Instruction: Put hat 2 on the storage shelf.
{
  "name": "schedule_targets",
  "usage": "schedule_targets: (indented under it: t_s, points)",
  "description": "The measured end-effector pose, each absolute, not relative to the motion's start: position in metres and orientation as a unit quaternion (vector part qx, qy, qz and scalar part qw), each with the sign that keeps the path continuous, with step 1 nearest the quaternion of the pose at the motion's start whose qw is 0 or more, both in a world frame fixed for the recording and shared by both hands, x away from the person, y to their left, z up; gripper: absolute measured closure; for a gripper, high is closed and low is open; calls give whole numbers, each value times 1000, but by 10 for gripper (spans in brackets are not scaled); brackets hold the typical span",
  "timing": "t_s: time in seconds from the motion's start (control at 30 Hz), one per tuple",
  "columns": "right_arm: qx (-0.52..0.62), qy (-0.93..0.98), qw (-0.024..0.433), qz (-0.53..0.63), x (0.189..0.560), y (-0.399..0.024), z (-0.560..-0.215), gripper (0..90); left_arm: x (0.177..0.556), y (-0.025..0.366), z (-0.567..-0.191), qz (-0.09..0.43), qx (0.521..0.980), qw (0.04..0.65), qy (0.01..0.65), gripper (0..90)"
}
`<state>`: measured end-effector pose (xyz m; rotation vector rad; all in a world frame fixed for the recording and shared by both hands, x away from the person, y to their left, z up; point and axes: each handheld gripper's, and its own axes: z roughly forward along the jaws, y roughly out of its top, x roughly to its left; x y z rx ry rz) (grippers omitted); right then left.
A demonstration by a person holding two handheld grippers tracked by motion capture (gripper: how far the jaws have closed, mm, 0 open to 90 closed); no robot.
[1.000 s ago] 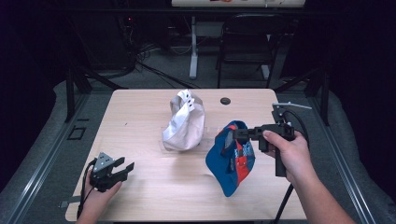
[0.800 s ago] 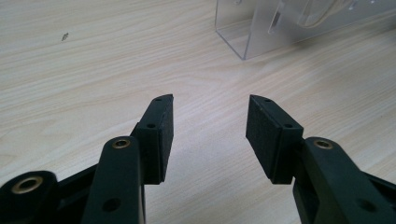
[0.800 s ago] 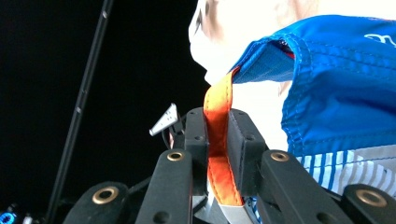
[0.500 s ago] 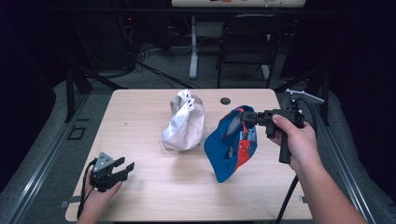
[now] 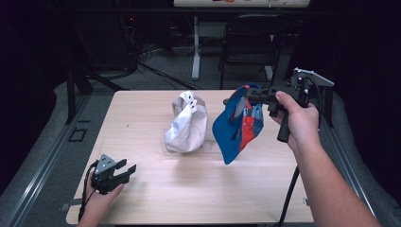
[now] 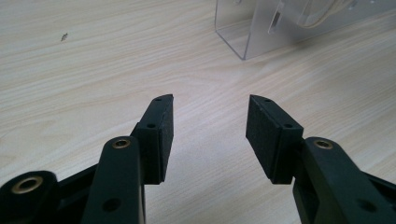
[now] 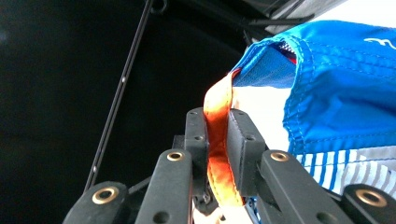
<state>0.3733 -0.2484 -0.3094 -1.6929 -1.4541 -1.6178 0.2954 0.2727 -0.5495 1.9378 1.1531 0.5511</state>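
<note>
Right tool point(image 5: 250, 96): upper right of the high view, held up off the table point(image 5: 142, 118) in the person's right hand point(image 5: 295, 120); jaws clenched on an orange strap point(image 7: 217, 140), seen pinched between the pads in the right gripper view. Blue cap point(image 5: 236, 125): blue with red and striped panels, hanging from that strap, right of centre in the high view, above the table surface. Left tool point(image 5: 118, 172): lower left of the high view, low over the table in the left hand point(image 5: 97, 201); jaws released, spread apart over bare wood. White cap point(image 5: 187, 125): centre of the high view, just left of the blue cap. Clear plastic stand point(image 6: 261, 28): top of the left gripper view, on the table.
</note>
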Motion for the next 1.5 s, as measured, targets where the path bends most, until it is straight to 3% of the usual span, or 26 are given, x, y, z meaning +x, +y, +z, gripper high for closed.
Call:
schedule_targets:
  t_s: [0.57, 1.5]
  points:
    - [-645, -468, 154, -584, 403, -241, -323, 791, 295, 275, -549, 217, 765, 399, 457, 520]
    - [-667, -451, 129, -580, 388, -280, -334, 790, 296, 273, -549, 219, 764, 399, 457, 521]
